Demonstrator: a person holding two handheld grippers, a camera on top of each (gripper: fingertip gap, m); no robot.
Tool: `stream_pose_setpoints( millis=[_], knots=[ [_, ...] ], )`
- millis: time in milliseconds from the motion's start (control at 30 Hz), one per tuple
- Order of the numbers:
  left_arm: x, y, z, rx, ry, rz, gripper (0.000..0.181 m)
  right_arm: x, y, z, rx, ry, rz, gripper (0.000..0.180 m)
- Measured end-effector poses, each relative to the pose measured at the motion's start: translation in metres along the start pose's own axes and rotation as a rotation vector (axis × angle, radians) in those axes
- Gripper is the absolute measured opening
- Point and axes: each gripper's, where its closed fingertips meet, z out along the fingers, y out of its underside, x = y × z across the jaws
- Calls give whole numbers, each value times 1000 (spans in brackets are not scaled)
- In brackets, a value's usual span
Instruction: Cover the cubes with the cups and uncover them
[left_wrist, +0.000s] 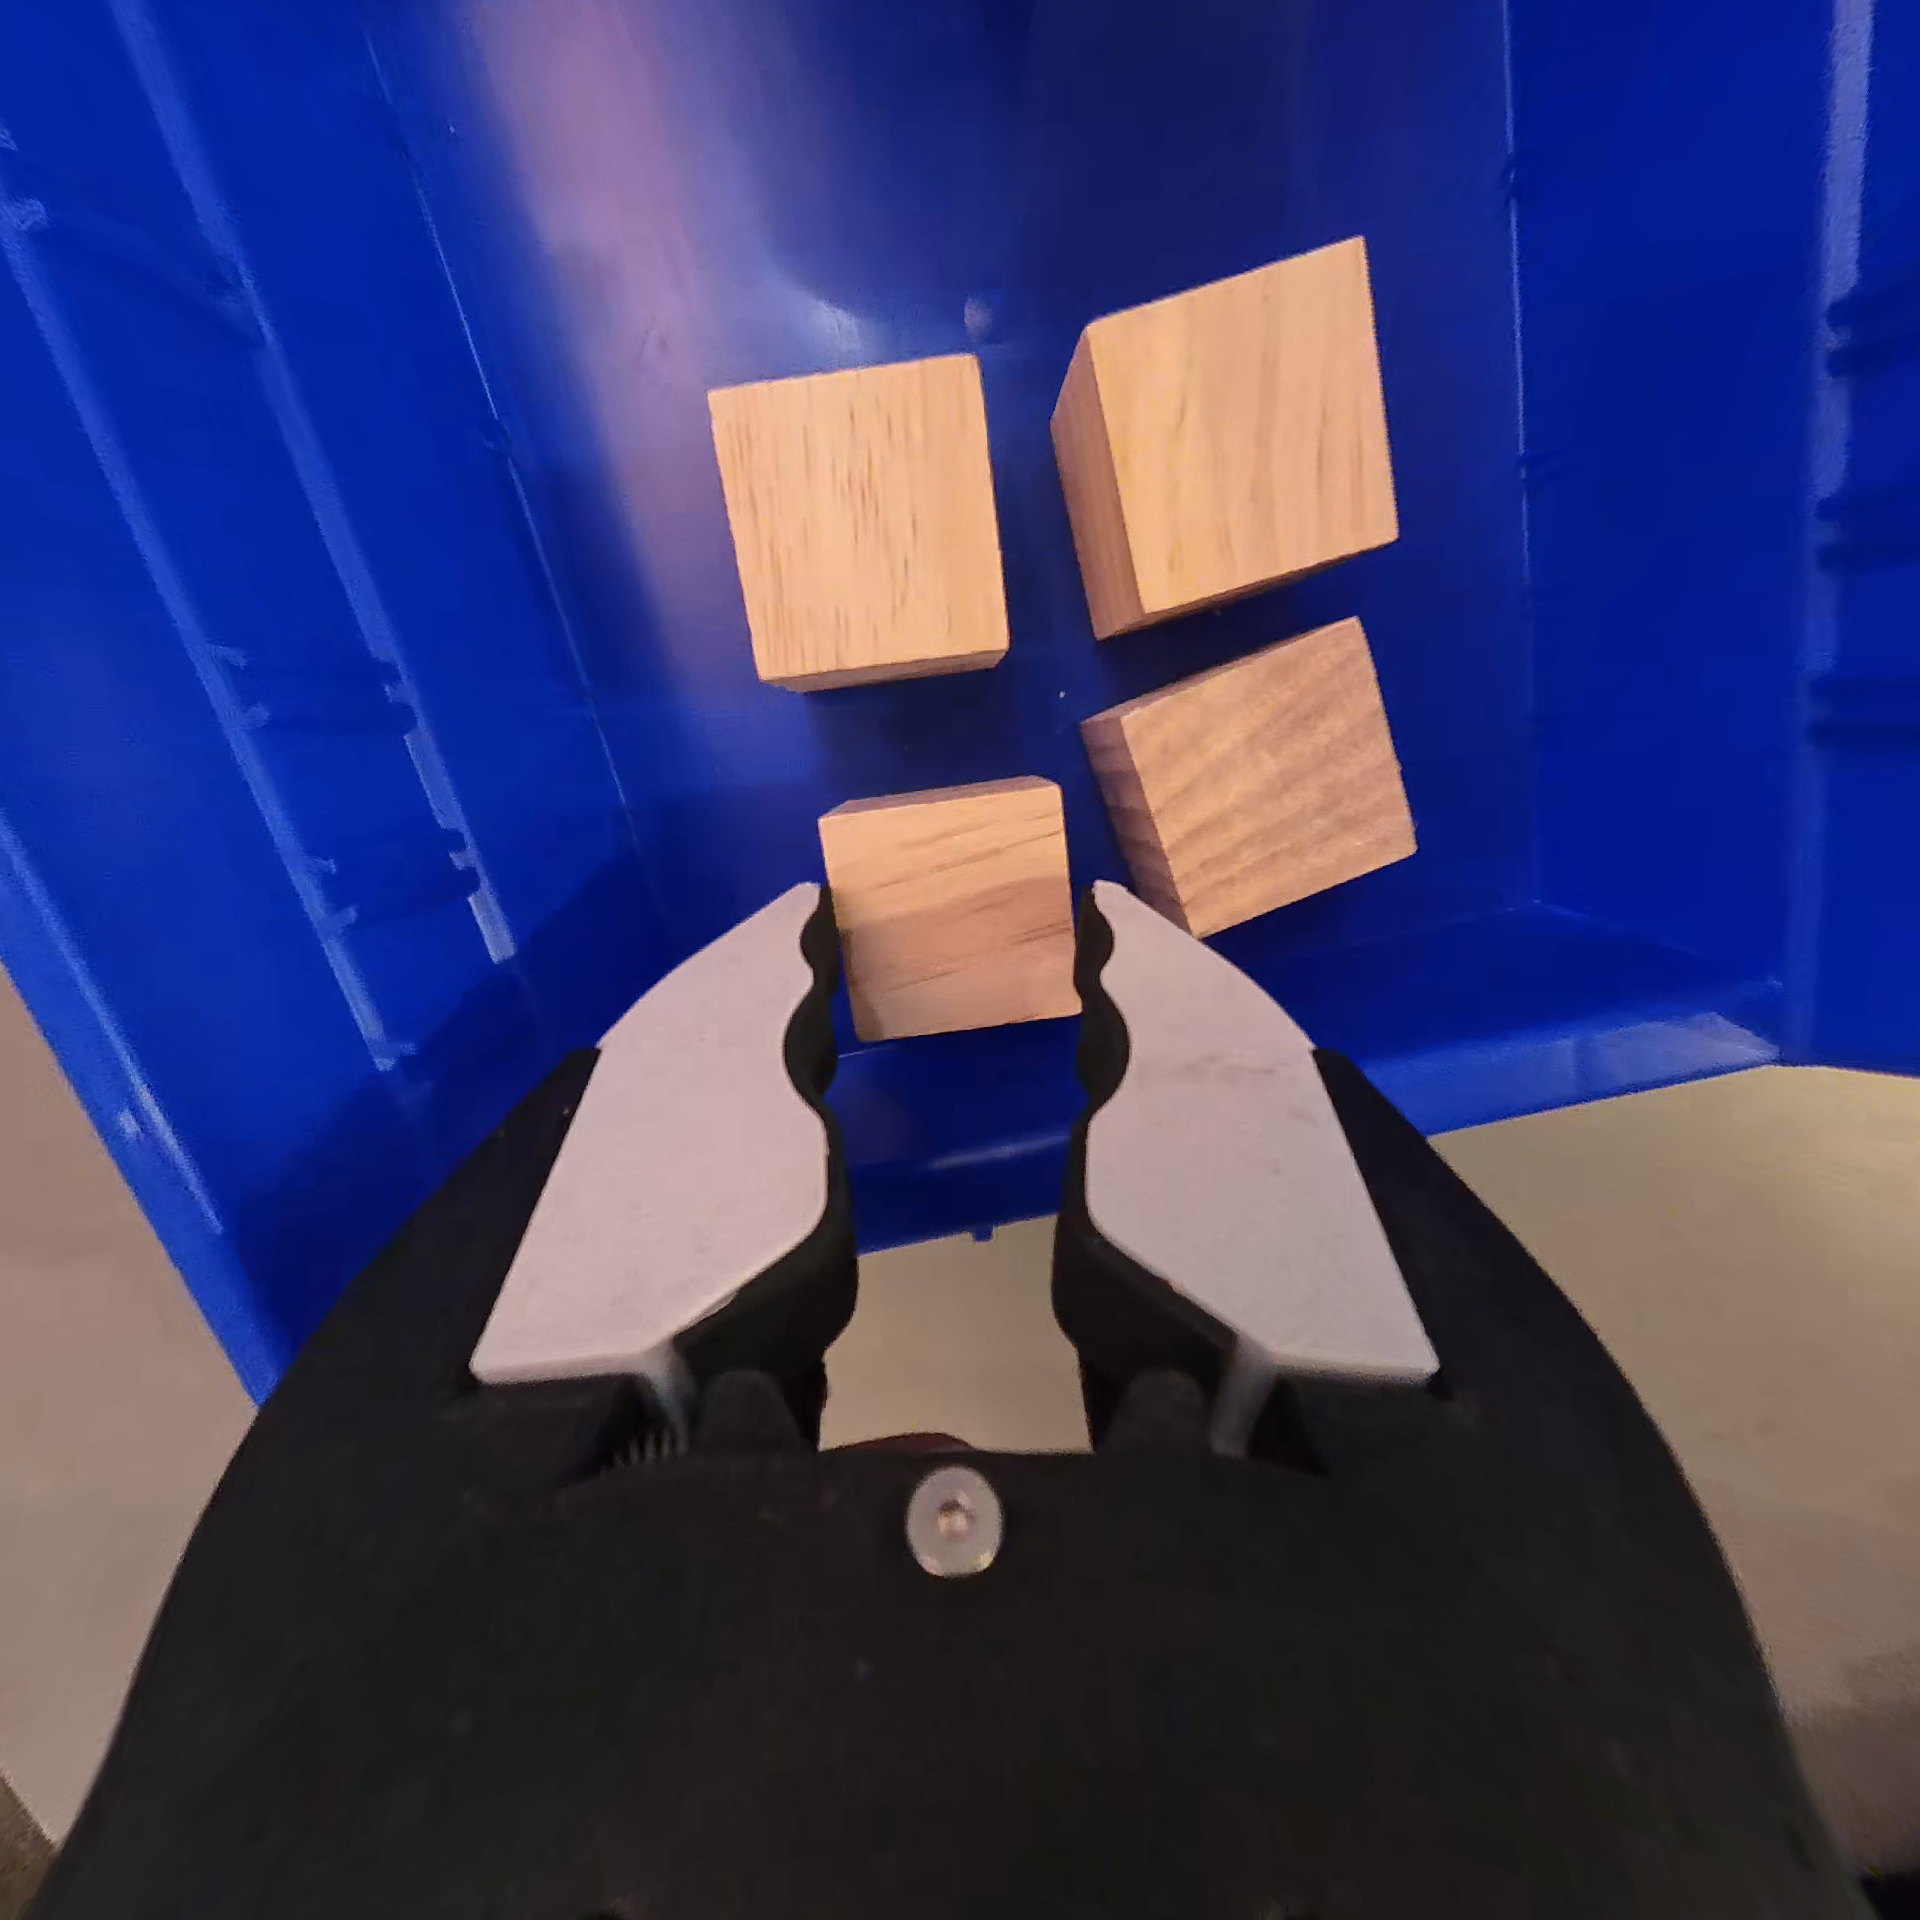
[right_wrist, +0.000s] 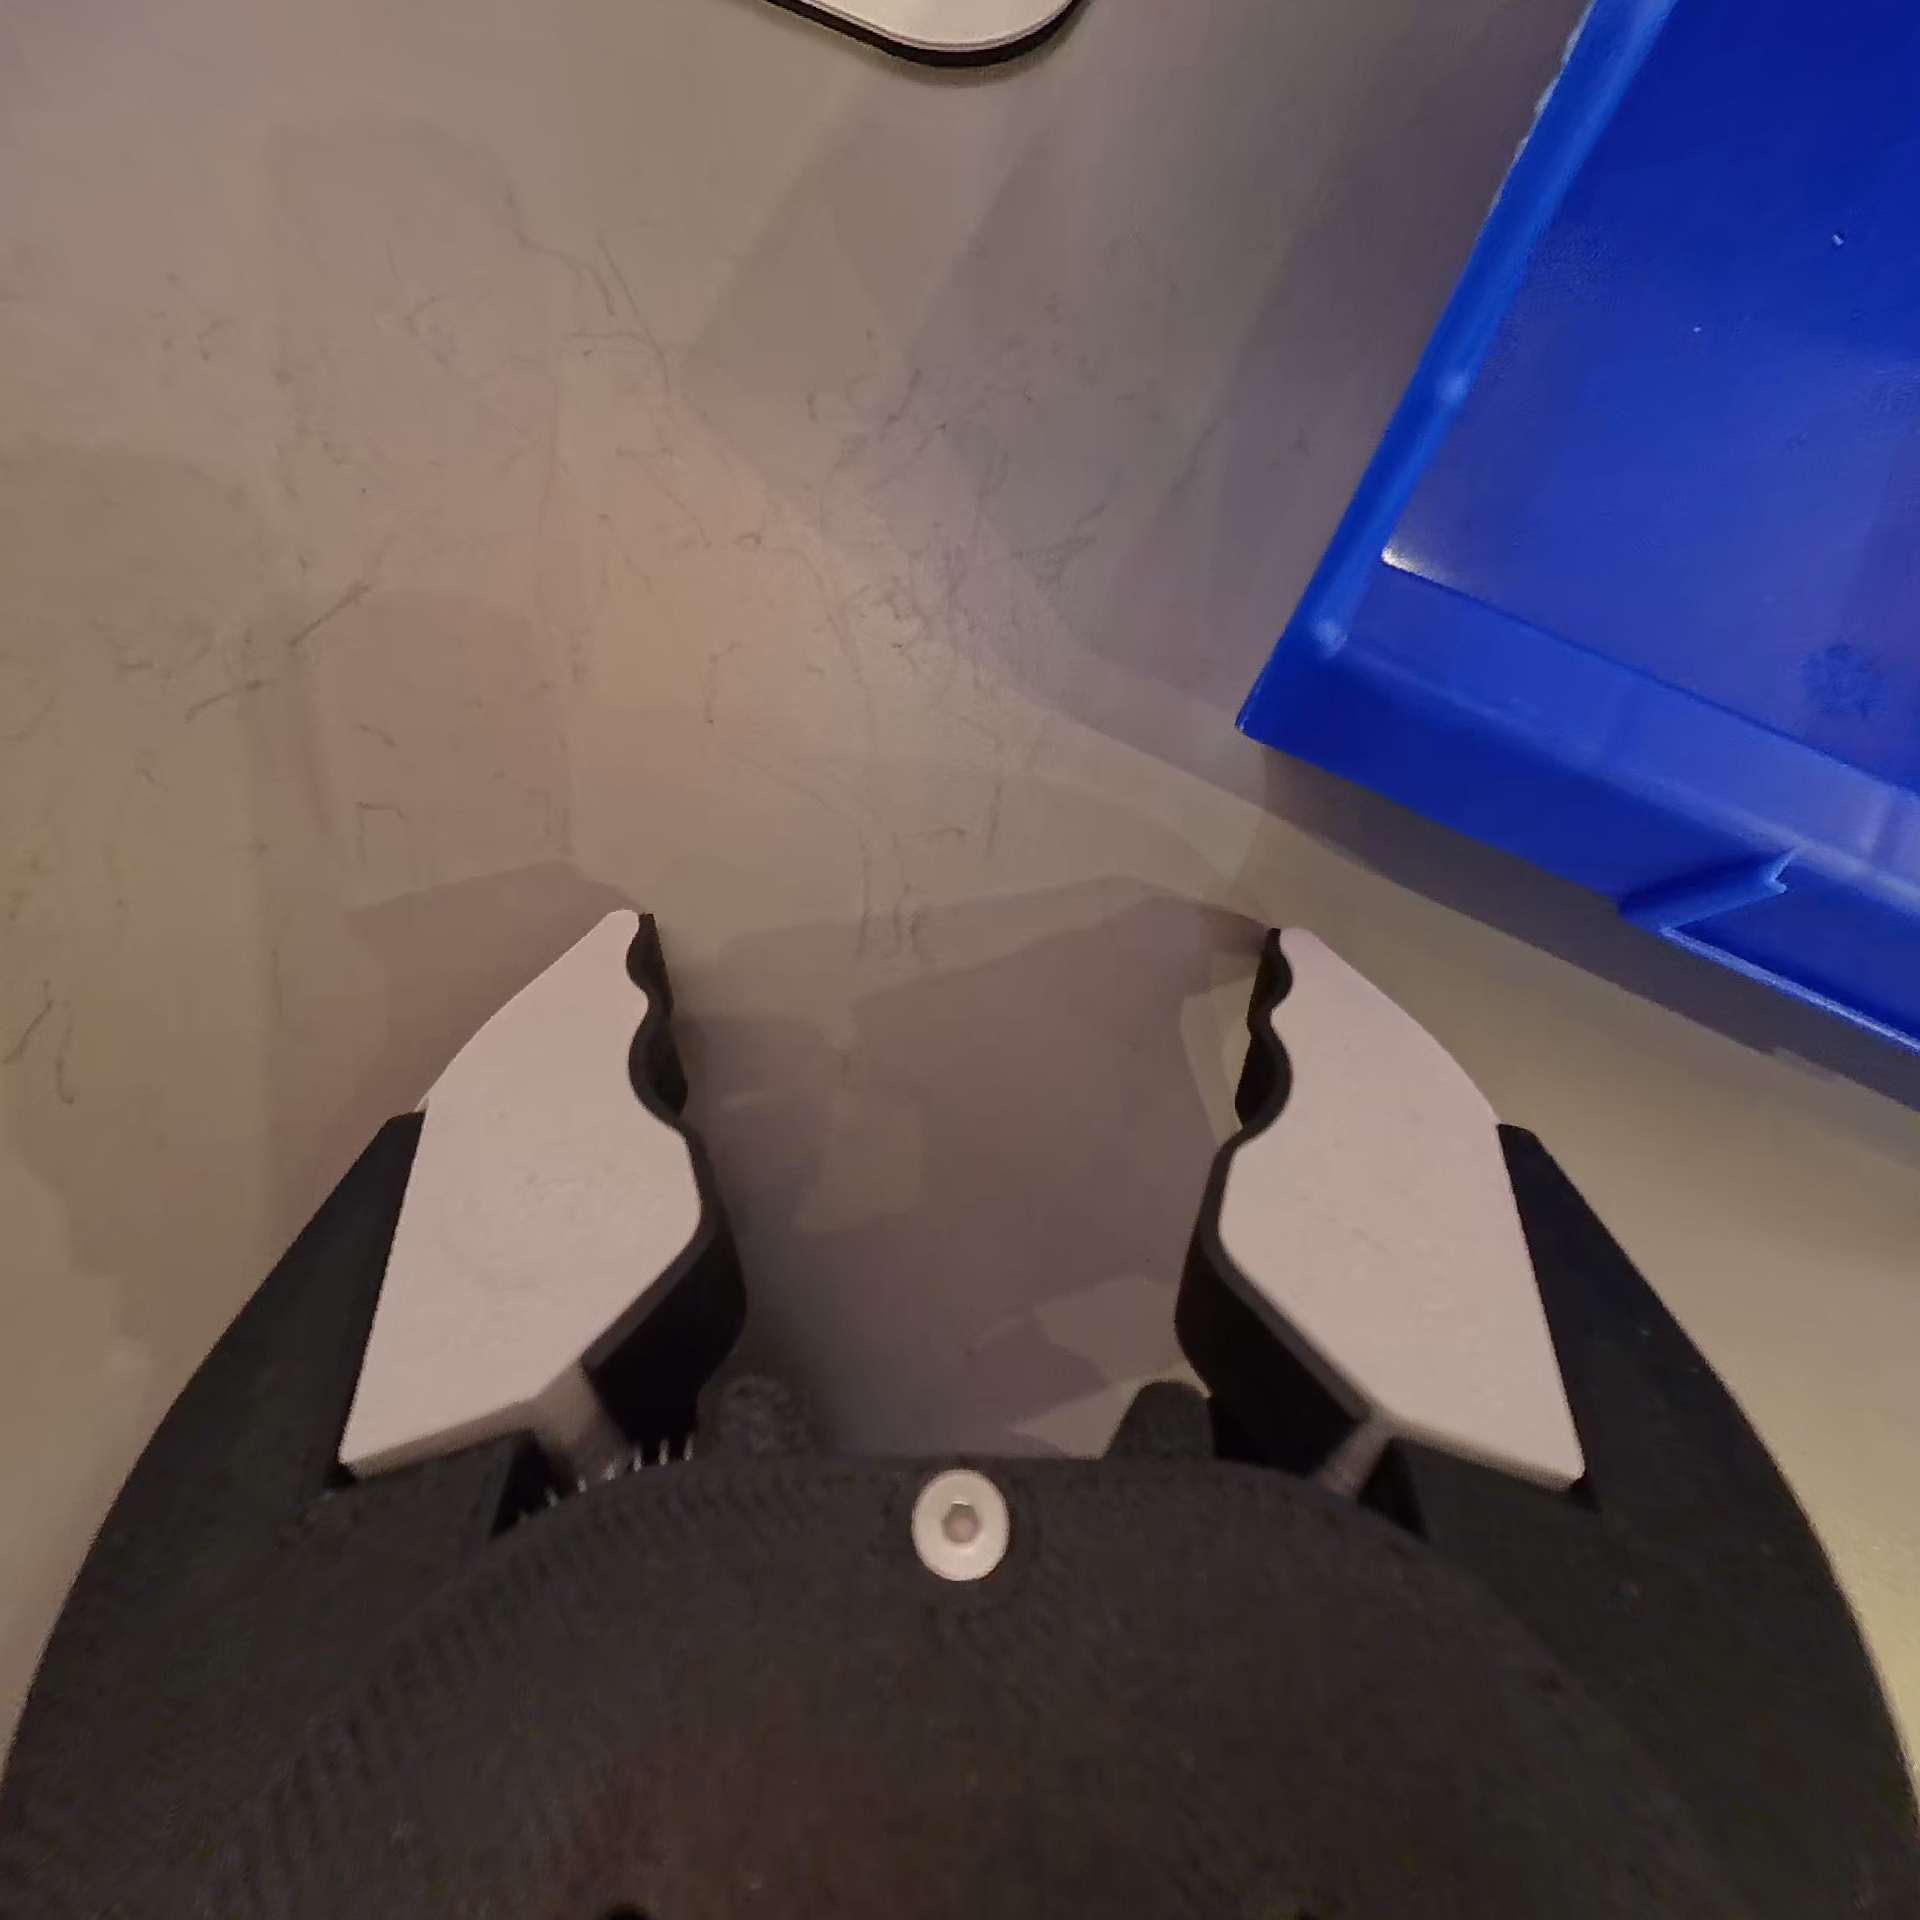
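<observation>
Several wooden cubes lie inside a blue plastic bin (left_wrist: 416, 520) in the left wrist view. My left gripper (left_wrist: 954, 909) reaches into the bin, and its jaws are closed against the two sides of the smallest, nearest cube (left_wrist: 951, 904). Beyond it are a darker cube (left_wrist: 1247, 774), a large cube (left_wrist: 1231, 431) and another pale cube (left_wrist: 862, 520). My right gripper (right_wrist: 961, 935) is open and empty over the bare grey tabletop (right_wrist: 520, 520), left of the bin's corner (right_wrist: 1558, 675). No cup is in view.
The bin walls rise close on the left and right of the cubes. A flat white object with a dark rim (right_wrist: 935, 26) lies at the far edge of the table in the right wrist view.
</observation>
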Motion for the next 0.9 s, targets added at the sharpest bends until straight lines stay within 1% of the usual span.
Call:
stream_pose_setpoints(
  millis=[167, 233, 500, 700, 900],
  knots=[
    [-1, -1, -1, 16, -24, 12, 43, 0, 0, 0, 1, 0, 1, 106],
    [-7, -3, -4, 31, -77, 34, 43, 0, 0, 0, 1, -1, 1, 106],
    [-4, -19, -35, 157, -97, 33, 42, 0, 0, 0, 1, -3, 0, 106],
    [6, -15, -59, 191, -85, 49, 42, 0, 0, 0, 0, -6, -2, 105],
    [19, 0, -76, 211, -63, 37, 42, -2, -1, 0, -2, -18, -10, 106]
  ],
)
